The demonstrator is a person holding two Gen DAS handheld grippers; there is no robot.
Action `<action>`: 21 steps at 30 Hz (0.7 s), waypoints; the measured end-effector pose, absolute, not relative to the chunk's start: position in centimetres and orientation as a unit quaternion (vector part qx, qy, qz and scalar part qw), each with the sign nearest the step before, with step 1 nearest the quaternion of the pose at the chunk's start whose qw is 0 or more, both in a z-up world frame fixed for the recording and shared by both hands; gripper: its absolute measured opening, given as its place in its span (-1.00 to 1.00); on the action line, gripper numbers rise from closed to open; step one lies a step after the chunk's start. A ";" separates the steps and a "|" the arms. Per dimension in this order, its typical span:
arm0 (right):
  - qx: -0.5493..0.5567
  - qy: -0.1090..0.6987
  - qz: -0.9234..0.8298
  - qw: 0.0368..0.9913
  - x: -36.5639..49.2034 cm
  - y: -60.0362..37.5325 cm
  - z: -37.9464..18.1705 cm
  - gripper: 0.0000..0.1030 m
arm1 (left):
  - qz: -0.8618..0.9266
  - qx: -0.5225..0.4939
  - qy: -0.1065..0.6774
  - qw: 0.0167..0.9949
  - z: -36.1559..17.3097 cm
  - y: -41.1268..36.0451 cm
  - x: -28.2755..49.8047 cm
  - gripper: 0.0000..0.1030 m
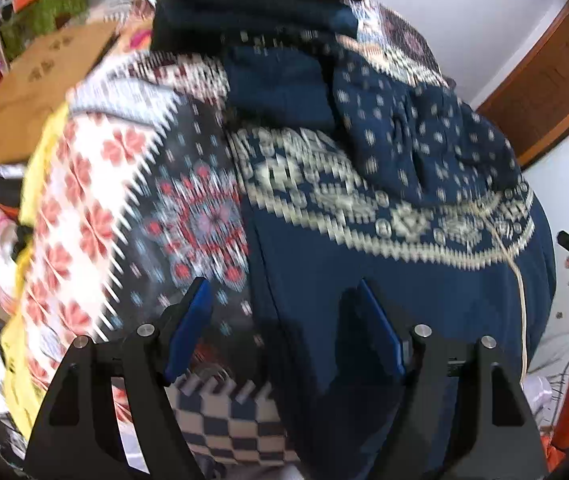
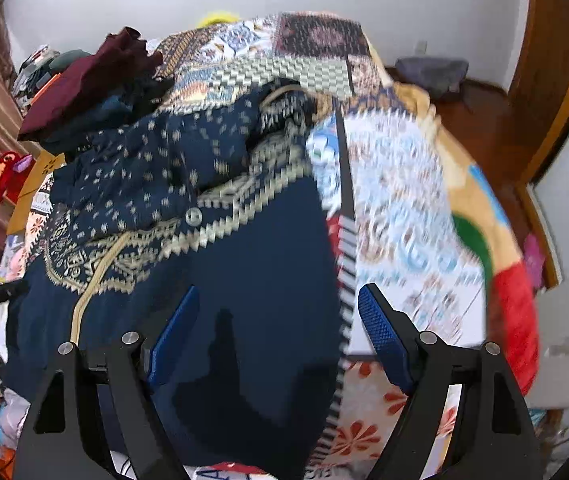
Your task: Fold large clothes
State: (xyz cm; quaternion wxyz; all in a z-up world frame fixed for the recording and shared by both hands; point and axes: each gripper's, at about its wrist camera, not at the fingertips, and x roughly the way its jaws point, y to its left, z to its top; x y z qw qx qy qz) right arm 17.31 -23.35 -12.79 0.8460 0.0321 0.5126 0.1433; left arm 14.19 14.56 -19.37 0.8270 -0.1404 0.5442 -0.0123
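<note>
While both pairs of fingers (image 1: 284,292) (image 2: 280,300) gape empty, the navy garment (image 2: 252,248) lies beneath

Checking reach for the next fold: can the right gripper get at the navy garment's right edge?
Probably yes: the right gripper is open above the navy garment, whose edge lies between its fingers, uncovered.

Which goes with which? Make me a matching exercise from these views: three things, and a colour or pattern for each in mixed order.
Things:
1. garment being folded
2. bedspread
3. bundle of cloth at the far end

Descriptions:
A. maroon, plain
B. navy blue with a cream patterned band
C. patchwork of many prints

Pairs: 1-B, 2-C, 3-A
</note>
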 end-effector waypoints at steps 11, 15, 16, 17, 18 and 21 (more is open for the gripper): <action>0.093 0.514 0.168 0.836 16.3 -23.2 -14.5 0.39 | -0.060 -0.222 0.537 0.812 -20.7 13.7 12.3 0.44; 0.109 0.505 0.177 0.838 16.7 -23.3 -14.1 -0.70 | -0.083 -0.217 0.530 0.815 -20.0 12.5 12.3 0.40; 0.124 0.504 0.187 0.834 16.8 -23.5 -14.1 -0.75 | -0.084 -0.212 0.529 0.817 -19.8 12.2 12.4 0.30; 0.141 0.500 0.194 0.832 16.9 -23.6 -14.0 -0.75 | -0.086 -0.209 0.527 0.819 -19.7 12.1 12.5 0.10; 0.148 0.495 0.196 0.833 16.9 -23.6 -13.8 -0.77 | -0.088 -0.207 0.526 0.820 -19.6 12.0 12.6 -0.01; 0.144 0.478 0.207 0.841 17.0 -22.9 -12.7 -0.79 | -0.084 -0.185 0.521 0.829 -18.9 11.6 13.0 -0.66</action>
